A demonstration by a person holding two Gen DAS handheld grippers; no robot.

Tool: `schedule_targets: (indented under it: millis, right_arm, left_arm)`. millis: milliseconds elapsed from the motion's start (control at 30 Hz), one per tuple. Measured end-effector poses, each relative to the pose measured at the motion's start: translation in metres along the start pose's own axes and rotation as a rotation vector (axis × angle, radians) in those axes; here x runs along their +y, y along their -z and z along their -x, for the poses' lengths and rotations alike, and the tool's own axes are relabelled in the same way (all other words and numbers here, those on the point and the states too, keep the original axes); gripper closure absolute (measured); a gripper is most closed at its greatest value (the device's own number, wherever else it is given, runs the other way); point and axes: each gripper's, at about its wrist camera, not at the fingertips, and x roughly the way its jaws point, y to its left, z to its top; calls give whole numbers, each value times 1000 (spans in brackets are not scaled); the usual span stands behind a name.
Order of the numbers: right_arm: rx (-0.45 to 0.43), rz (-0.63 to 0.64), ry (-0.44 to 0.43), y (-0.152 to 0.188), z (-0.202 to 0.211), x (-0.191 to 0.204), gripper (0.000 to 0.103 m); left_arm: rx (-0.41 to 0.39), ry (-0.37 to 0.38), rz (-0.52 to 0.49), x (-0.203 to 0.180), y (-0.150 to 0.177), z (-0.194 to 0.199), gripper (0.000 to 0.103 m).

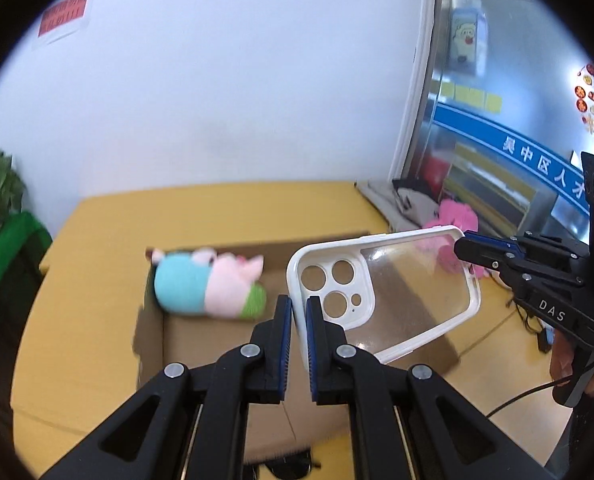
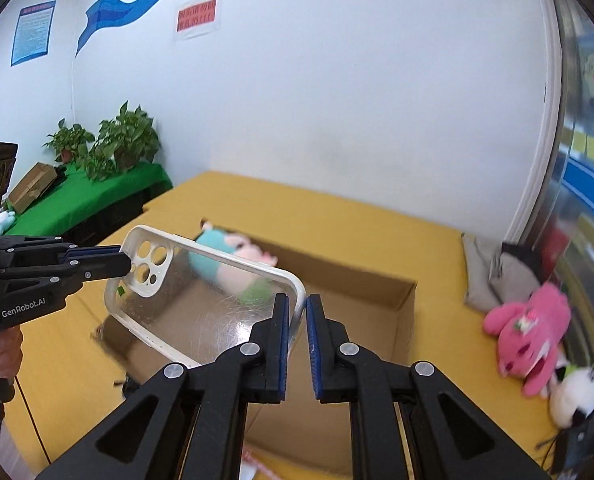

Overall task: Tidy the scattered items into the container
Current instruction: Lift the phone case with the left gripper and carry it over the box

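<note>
Phone case (image 1: 397, 292), clear with a white rim, hangs above the open cardboard box (image 2: 401, 304), the left gripper (image 1: 299, 316) clamped on its camera-hole end and the right gripper (image 2: 297, 314) pinching the opposite rim. A plush toy (image 1: 209, 284) already lies inside the box. Risk now: both grips are thin edge pinches, so pulling apart or twisting could pop the case free onto the yellow table (image 2: 449, 248).

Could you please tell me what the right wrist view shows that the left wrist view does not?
Only the right wrist view shows the potted green plants and the blue wall poster. Only the left shows the blue banner with white characters. Both show the white-rimmed clear phone case, held at opposite ends by the left gripper and right gripper, above the open cardboard box.
</note>
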Motion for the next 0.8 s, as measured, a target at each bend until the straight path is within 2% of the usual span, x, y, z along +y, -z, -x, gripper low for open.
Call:
schedule_targets:
  millis: [200, 333, 400, 500, 633, 800]
  right_arm:
    - [17, -16, 6, -65, -30, -34, 94]
    - [64, -13, 13, -88, -68, -54, 94]
    - [102, -20, 11, -91, -103, -67, 95]
    - [192, -13, 23, -80, -160, -81, 96]
    - [268, -83, 16, -50, -216, -100, 96]
    - [367, -108, 12, -10, -281, -113, 97]
  left_arm:
    - [4, 40, 44, 2, -65, -30, 97]
    - [47, 0, 31, -5, -86, -68, 96]
    - [85, -11, 43, -3, -89, -96, 96]
    - [151, -14, 63, 4, -82, -142, 96]
    - [264, -14, 102, 17, -58, -208, 96]
    - [359, -16, 133, 29, -29, -263, 96]
